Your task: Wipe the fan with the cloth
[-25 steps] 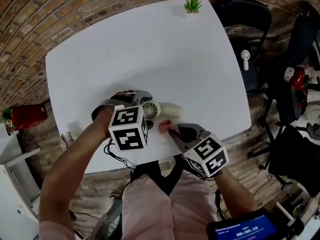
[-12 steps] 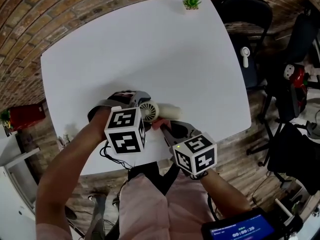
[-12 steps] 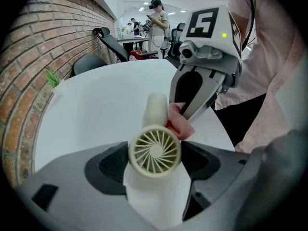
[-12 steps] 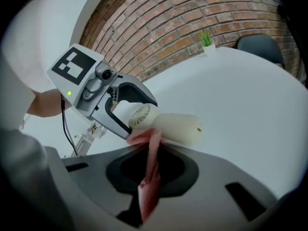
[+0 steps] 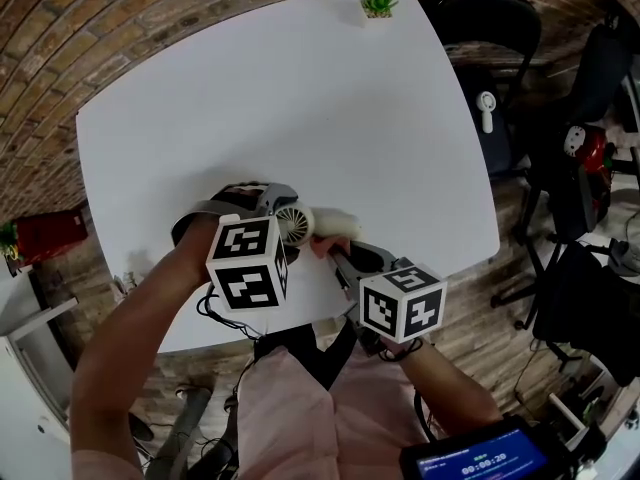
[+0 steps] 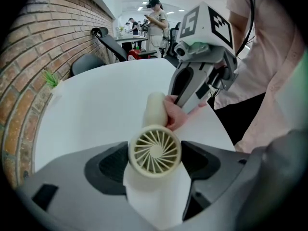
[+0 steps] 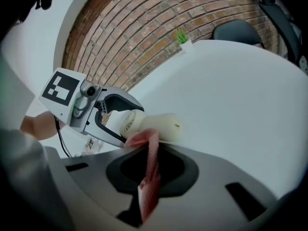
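Left gripper (image 6: 153,155) is clamped on the round head of a small cream plastic handheld fan (image 6: 155,110). The fan's grille has thin radial spokes, and its smooth cylindrical handle points across the white surface (image 5: 300,98), near the front edge. Right gripper (image 7: 150,150) pinches a pink-red cloth (image 7: 150,177), whose bunched end is pressed against the handle.

Ceiling lights (image 6: 144,8) give even, bright light; my tabletop (image 5: 300,98) glares almost white, with faint soft shadows. The head view bows the brick wall (image 5: 100,28) at its edges. Both gripper views darken toward their corners and blur whatever sits closest.
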`<state>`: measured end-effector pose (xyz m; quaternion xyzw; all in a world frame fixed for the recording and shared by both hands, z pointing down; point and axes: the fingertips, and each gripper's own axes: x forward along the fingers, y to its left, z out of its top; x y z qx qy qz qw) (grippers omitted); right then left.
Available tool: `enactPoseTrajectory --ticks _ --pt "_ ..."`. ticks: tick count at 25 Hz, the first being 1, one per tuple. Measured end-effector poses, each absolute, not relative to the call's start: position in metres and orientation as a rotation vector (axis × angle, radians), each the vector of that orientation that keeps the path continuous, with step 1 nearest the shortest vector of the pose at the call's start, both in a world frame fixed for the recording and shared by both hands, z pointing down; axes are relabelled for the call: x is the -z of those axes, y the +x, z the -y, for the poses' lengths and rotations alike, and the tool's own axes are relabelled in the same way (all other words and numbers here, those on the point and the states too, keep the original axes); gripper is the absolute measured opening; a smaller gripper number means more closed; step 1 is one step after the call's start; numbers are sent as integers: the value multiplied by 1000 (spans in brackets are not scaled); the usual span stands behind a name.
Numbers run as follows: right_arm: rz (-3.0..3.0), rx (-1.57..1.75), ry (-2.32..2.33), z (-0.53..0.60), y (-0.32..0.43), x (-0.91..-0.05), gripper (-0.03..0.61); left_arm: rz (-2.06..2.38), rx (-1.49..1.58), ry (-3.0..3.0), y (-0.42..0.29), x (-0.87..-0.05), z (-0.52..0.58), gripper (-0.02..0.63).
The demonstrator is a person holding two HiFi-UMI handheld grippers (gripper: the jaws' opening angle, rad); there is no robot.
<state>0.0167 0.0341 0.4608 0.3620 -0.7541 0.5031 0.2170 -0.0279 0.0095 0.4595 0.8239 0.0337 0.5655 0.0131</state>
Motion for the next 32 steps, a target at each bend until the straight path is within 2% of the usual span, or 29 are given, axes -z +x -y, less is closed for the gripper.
enactPoseTrajectory --ticks 32 --pt "2034 -1346 1069 -23 74 -460 31 -273 -1866 2558 -27 -460 -12 354"
